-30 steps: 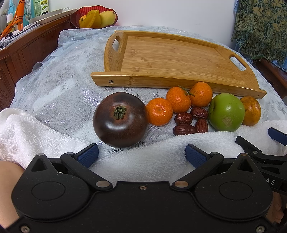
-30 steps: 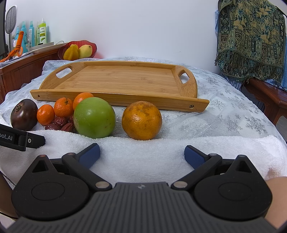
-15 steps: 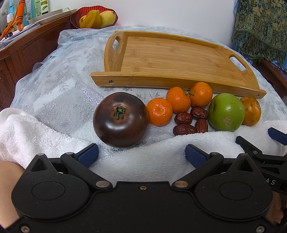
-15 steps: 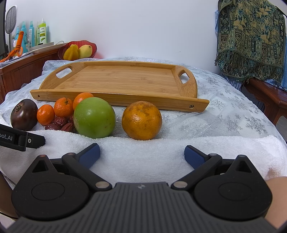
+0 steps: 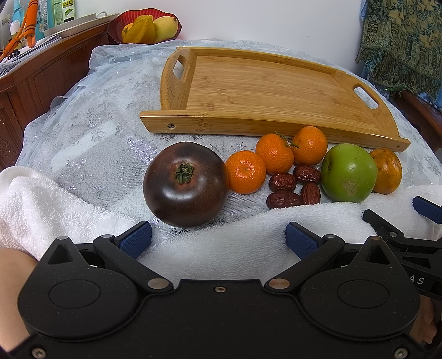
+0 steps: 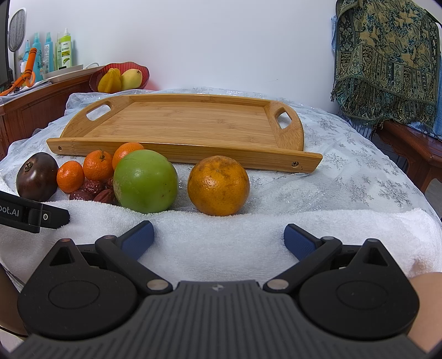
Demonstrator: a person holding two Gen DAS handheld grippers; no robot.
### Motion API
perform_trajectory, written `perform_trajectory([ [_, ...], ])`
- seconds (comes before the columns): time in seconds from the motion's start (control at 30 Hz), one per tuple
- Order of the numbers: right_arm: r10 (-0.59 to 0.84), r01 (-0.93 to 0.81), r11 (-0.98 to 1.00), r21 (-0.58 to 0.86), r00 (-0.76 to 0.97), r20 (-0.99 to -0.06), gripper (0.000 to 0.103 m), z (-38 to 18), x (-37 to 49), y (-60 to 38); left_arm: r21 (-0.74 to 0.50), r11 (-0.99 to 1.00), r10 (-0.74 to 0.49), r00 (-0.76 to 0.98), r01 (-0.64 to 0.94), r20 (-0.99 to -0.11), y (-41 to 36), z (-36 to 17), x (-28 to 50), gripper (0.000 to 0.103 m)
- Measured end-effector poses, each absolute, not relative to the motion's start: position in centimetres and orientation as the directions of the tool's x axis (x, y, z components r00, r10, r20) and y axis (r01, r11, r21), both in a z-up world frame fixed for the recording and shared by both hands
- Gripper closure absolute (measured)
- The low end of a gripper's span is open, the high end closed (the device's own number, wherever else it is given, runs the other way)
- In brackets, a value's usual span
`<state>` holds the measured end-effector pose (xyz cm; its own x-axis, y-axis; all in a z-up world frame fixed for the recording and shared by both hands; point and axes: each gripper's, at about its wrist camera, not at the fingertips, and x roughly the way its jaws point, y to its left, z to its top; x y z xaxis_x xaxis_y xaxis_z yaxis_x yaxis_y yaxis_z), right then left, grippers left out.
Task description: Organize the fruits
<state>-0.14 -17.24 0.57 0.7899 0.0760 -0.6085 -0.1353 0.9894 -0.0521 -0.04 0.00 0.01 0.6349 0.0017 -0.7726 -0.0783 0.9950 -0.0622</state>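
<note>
A row of fruit lies in front of an empty bamboo tray (image 5: 265,82) (image 6: 179,121): a dark purple tomato-like fruit (image 5: 185,183) (image 6: 36,176), three mandarins (image 5: 246,171) (image 6: 70,176), several red dates (image 5: 292,187) (image 6: 92,190), a green apple (image 5: 348,172) (image 6: 145,181) and a large orange (image 5: 386,171) (image 6: 218,185). My left gripper (image 5: 218,239) is open and empty, just short of the dark fruit. My right gripper (image 6: 218,239) is open and empty, just short of the large orange.
A white towel (image 5: 234,243) (image 6: 221,240) lies along the table's near edge under both grippers. A red bowl of yellow fruit (image 5: 145,26) (image 6: 120,77) stands on a wooden cabinet (image 5: 41,71) at the back left. A patterned cloth (image 6: 386,60) hangs at the right.
</note>
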Motion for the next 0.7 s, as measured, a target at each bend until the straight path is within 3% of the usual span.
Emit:
perform_trajectory([
  [0.6, 0.093, -0.134, 0.990, -0.035, 0.829, -0.551, 0.000, 0.0, -1.0, -17.7, -0.044, 0.998, -0.004, 0.687, -0.041, -0.727, -0.3, 0.0, -1.4, 0.000],
  [0.7, 0.107, -0.155, 0.987, -0.033, 0.808, -0.579, 0.000, 0.8, -0.6, -18.0, -0.055, 0.996, 0.007, 0.701, -0.066, -0.713, -0.2, 0.7, -2.1, 0.002],
])
